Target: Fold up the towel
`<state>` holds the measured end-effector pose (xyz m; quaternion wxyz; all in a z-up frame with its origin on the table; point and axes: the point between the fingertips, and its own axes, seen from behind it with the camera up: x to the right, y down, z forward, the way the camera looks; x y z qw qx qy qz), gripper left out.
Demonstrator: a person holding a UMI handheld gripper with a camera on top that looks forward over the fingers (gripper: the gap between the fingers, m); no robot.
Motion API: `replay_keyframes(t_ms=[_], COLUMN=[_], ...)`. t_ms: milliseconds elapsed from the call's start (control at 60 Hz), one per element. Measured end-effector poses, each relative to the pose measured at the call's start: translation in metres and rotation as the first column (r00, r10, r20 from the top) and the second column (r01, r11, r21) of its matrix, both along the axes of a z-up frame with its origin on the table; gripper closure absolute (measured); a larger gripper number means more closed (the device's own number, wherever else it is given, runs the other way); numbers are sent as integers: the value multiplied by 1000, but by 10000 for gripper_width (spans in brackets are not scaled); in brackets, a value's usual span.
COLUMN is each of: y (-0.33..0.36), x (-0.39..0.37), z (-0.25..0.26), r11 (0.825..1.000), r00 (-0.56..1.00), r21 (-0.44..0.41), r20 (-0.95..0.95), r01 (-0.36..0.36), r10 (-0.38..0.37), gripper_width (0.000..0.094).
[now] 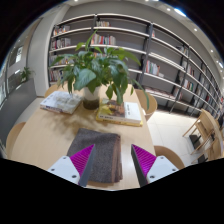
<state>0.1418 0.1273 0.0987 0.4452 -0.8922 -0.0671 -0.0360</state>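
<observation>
Jaws of the gripper (113,160) were wide apart over the gray towel (99,155) on the desk (40,135), with a potted plant (94,72) beyond.

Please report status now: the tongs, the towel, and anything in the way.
Tongs open, empty. Grey towel flat on table, between and just ahead of the fingers, not yet folded. Potted plant and books beyond the towel, apart from it.
</observation>
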Motion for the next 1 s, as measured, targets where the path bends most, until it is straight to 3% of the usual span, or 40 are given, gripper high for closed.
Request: replay_keyframes(t_ms=[83,317,483,683,1000], y=[-14,-92,-166,-241,-287], x=[-4,-30,-53,-65,-85], z=[55,165,175,176,206], r11=[997,980,980,980,970], r00=[1000,995,992,990,991], r21=[73,198,201,196,238], r20=[-25,-100,-126,-139,-133], r01=[15,13,6,44,56], r10=[-14,7,20,-17,-24], gripper_width=[164,165,167,164,163])
